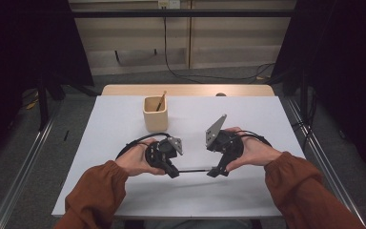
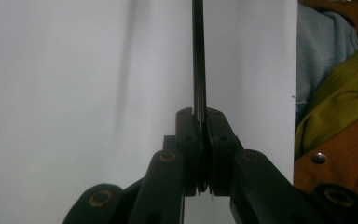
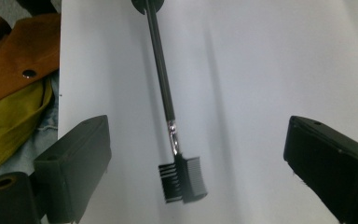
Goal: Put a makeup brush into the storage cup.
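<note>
The left gripper (image 1: pixel 172 172) clamps the handle of the brow comb brush (image 3: pixel 182 179), whose long axis runs level across the worktop (image 1: pixel 124 114) toward the right gripper (image 1: pixel 212 171); its jaws stand apart around the comb head.

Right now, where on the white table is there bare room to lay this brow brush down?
The brow brush spans the left gripper and right gripper, so that middle is crowded. Bare table lies right of the wooden cup, along the left edge beside the cup, and across the near strip in front of the forearms.
</note>
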